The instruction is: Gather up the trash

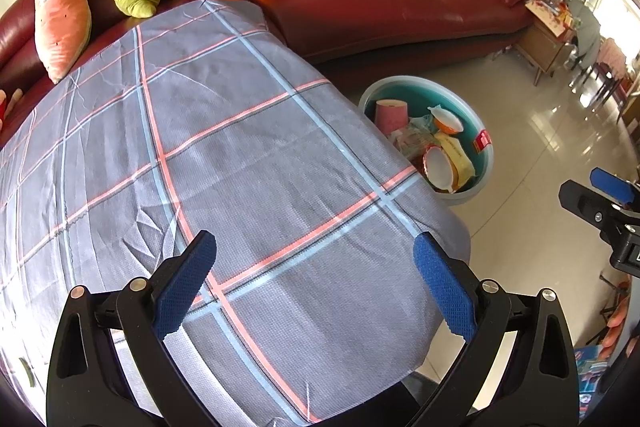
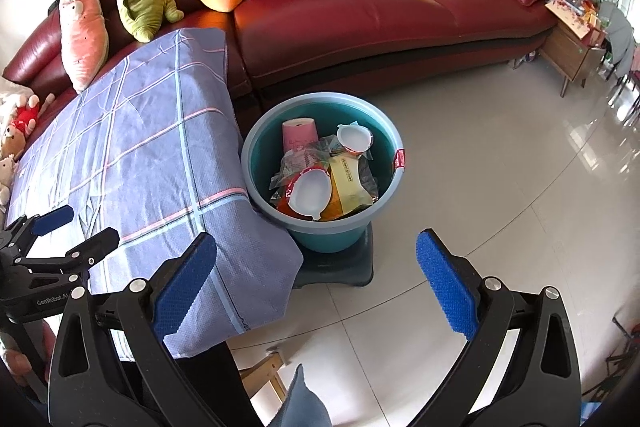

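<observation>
I judge collection all but finished: my left gripper (image 1: 316, 283) and right gripper (image 2: 316, 283) both hang with jaws wide and empty, the trash (image 2: 320, 175) sits in the teal bucket (image 2: 256, 147) at twelve o'clock, the table (image 1: 240, 147) shows nothing, so a last check follows.

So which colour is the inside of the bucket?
Teal inside the bucket; best seen in the right wrist view.

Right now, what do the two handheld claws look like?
Both match: the left claw and the right claw have black plastic frames with cut-out slots, silver pivot bolts and blue textured pads. White "GenRobot" lettering marks the left one's body.
</observation>
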Action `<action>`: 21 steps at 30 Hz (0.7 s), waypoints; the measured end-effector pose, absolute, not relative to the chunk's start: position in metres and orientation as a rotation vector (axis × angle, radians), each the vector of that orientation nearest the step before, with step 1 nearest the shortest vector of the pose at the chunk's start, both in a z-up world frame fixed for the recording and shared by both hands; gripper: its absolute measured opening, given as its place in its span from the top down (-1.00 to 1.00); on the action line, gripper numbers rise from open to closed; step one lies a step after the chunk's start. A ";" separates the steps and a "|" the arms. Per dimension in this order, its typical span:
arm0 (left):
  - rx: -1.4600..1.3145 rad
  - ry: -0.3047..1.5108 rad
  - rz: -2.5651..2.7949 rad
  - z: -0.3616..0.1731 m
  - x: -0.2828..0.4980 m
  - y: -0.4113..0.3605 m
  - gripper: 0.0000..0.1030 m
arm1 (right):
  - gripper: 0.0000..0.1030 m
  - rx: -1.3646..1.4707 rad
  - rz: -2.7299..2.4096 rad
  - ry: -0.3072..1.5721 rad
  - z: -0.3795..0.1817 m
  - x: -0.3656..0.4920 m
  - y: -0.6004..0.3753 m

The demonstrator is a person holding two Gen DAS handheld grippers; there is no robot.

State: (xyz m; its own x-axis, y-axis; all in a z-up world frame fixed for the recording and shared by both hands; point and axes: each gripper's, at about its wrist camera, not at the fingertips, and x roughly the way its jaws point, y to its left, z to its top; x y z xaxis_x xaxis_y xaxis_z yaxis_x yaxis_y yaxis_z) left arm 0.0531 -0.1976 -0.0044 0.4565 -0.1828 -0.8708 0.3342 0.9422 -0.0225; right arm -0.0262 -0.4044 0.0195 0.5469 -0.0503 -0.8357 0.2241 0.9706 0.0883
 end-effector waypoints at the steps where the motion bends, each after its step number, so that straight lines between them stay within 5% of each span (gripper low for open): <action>1: 0.161 1.051 -0.321 -0.005 0.053 -0.198 -0.92 | -0.86 0.192 -0.163 0.981 0.019 -0.026 -0.404; 21: 0.173 1.067 -0.310 -0.012 0.057 -0.199 -0.92 | -0.86 0.170 -0.179 0.992 0.014 -0.021 -0.408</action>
State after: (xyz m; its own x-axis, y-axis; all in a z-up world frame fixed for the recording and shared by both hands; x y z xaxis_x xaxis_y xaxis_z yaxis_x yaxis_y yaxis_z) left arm 0.0573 -0.1985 -0.0117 0.4446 -0.1657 -0.8803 0.3319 0.9433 -0.0099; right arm -0.0210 -0.4084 0.0138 0.5343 -0.0720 -0.8422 0.2263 0.9722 0.0605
